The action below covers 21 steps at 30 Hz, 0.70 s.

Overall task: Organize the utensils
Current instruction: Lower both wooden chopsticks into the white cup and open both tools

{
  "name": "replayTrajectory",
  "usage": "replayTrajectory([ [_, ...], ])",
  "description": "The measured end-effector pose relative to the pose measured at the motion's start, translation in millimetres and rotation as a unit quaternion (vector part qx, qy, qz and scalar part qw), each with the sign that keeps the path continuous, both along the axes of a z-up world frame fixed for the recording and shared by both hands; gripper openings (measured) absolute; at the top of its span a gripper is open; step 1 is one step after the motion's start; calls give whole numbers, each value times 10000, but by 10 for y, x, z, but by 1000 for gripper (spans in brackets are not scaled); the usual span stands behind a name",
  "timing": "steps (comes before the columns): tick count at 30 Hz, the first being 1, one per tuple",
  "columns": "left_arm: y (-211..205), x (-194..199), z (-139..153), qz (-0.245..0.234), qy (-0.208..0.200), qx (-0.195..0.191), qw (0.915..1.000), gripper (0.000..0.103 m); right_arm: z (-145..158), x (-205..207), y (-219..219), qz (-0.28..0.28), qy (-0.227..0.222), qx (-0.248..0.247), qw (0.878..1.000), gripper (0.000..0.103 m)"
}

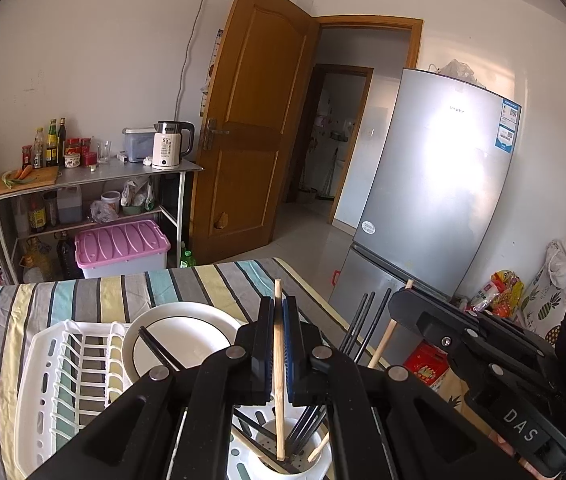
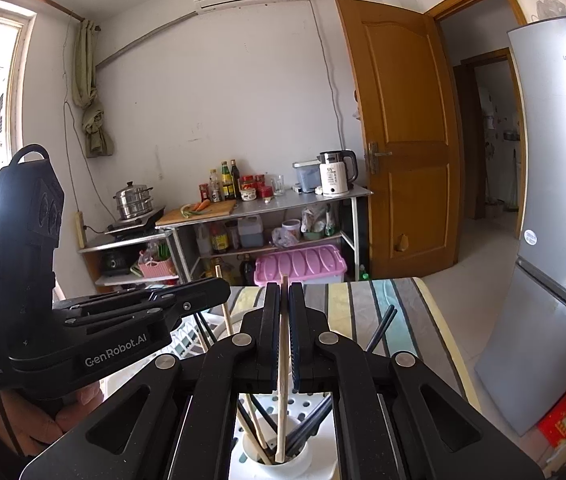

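Over the white cup (image 1: 295,454), both my grippers hold wooden chopsticks. My left gripper (image 1: 279,332) is squeezed tight on one chopstick (image 1: 279,364), and its bottom end is down inside the cup. My right gripper (image 2: 284,312) is squeezed tight on another chopstick (image 2: 283,376), and its end is in the cup too. Black chopsticks (image 1: 307,424) lean in the cup beside them. One more black pair (image 1: 157,350) lies on the plate (image 1: 187,336). Next to the plate is the white rack (image 1: 67,380) on the stripy cloth (image 1: 83,292).
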<state>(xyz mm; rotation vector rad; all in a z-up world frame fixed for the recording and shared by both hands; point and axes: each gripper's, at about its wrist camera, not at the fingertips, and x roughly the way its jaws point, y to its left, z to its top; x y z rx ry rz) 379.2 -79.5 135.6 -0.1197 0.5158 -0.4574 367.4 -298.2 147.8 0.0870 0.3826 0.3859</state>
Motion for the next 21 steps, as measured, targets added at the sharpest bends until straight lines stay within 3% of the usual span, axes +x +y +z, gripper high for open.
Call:
replayTrajectory([
  [12, 70, -14, -444, 54, 382, 263, 9989, 4, -409, 91, -27, -130, 462, -182, 9987, 4],
  [21, 158, -140, -400, 218, 263, 280, 9990, 5, -351, 22, -78, -171, 591, -245, 9978, 7],
])
